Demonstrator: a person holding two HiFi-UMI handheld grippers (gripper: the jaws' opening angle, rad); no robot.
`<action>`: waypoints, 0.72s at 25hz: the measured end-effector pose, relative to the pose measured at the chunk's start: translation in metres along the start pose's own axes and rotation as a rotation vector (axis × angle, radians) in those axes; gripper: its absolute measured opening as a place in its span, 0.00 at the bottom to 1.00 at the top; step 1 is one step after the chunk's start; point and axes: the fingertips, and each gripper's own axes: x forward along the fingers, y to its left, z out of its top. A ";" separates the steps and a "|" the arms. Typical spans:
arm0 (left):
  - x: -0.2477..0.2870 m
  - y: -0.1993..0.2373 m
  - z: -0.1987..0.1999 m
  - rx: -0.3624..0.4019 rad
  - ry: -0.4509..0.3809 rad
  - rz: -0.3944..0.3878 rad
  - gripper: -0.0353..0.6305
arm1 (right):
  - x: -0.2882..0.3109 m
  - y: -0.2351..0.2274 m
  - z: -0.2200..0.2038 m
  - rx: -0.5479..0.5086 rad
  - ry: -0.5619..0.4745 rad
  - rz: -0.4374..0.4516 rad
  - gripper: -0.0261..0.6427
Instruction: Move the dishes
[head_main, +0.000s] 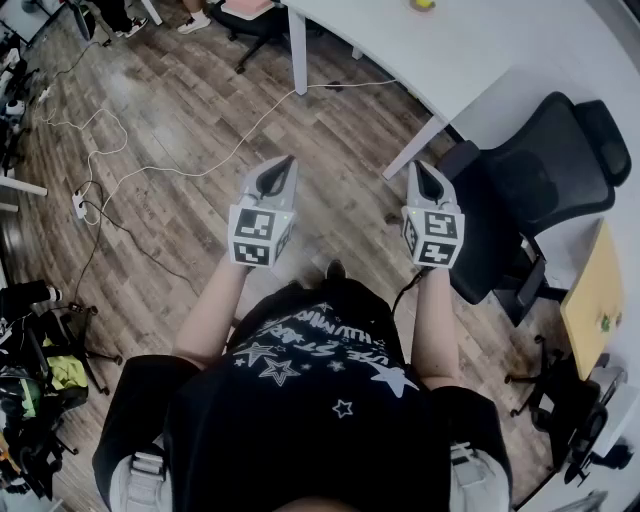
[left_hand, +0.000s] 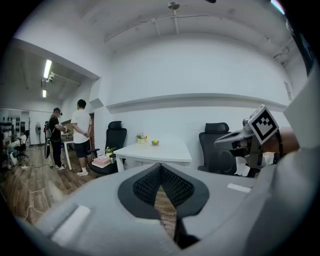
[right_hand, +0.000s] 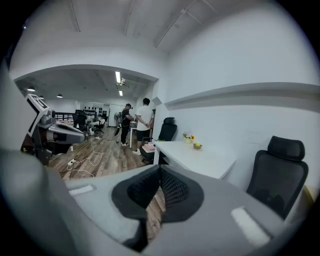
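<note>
A small bowl with something yellow-green in it (head_main: 423, 4) sits on the white table (head_main: 440, 55) far ahead of me; the same bowl (left_hand: 155, 143) (right_hand: 198, 146) stands next to a little flower pot. I hold both grippers at chest height over the wooden floor, well short of the table. My left gripper (head_main: 284, 163) (left_hand: 161, 169) has its dark jaws closed tip to tip, with nothing between them. My right gripper (head_main: 421, 168) (right_hand: 160, 171) is likewise shut and empty. Each gripper shows at the edge of the other's view.
A black office chair (head_main: 545, 175) stands right of me by the table's corner. A second black chair (left_hand: 116, 137) is at the table's far end. White cables (head_main: 110, 170) trail over the floor on the left. Two people (right_hand: 140, 120) stand at a far desk.
</note>
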 end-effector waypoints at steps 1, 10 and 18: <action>-0.001 0.000 0.000 0.002 0.001 -0.001 0.07 | -0.001 0.001 0.001 0.000 0.000 0.000 0.04; -0.014 0.001 -0.021 -0.028 0.034 -0.010 0.07 | -0.006 0.019 -0.010 0.013 0.029 0.007 0.04; -0.030 0.021 -0.041 -0.049 0.054 -0.014 0.07 | 0.001 0.046 -0.005 0.034 -0.018 0.021 0.04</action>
